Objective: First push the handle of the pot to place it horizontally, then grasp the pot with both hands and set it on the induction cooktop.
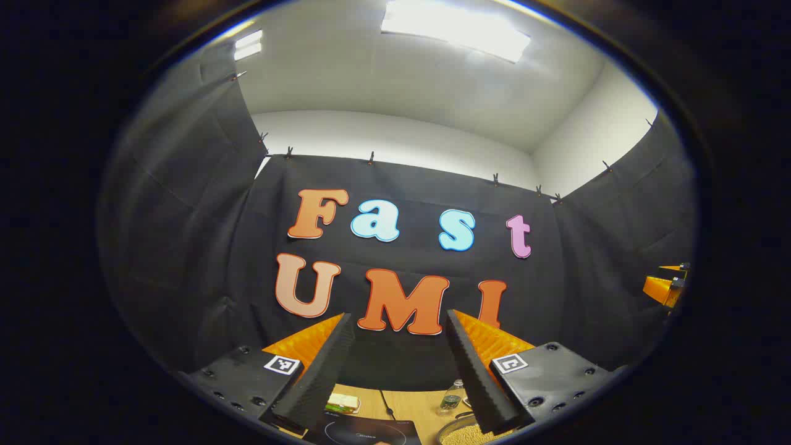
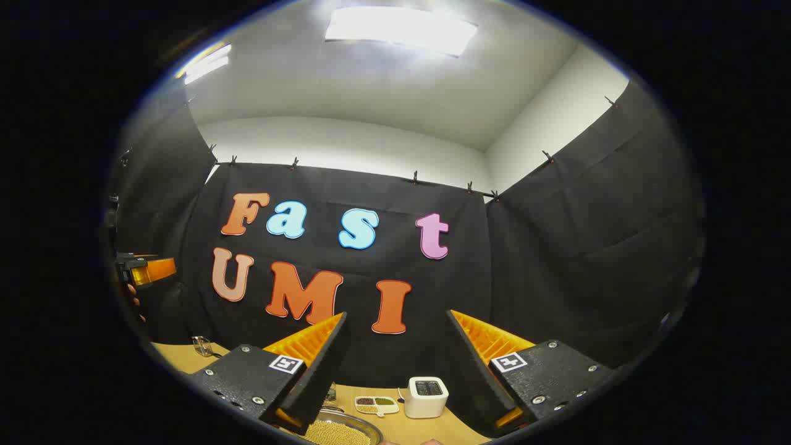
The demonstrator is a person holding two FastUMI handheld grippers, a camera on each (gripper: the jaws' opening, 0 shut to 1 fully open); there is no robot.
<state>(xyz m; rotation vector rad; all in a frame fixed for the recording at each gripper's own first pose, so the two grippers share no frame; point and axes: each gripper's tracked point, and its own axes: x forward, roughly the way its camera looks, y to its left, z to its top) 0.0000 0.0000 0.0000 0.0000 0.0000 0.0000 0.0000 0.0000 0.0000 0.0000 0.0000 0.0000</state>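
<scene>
Left gripper: fingers spread wide, nothing between them, pointed up and out at the back wall, well above the table. In the gap toward 6 o'clock sits the dark induction cooktop, cut off by the bottom edge. Just off the right finger at about 5 o'clock is the rim of the pot, filled with small yellowish grains. A small bottle stands behind the pot, a small box behind the cooktop at 7 o'clock.

Right gripper: also wide open and empty, same raised pose. Pot shows at 7 o'clock under the left finger, grains visible, metal rim. Beyond it on the table are a divided dish and a white timer-like box near 6 o'clock. At 9 o'clock, far edge, is part of the other gripper with the hand holding it.

Pot handle isn't visible in either view, so can't tell its orientation.

Judgement: step one not started, no contact with the pot, both grippers high. Pot sits just right of the cooktop, not on it.

Next move needs: tilt one gripper down to find the handle, nudge it sideways with a finger. Pot is full, so push slow to avoid spilling.
</scene>
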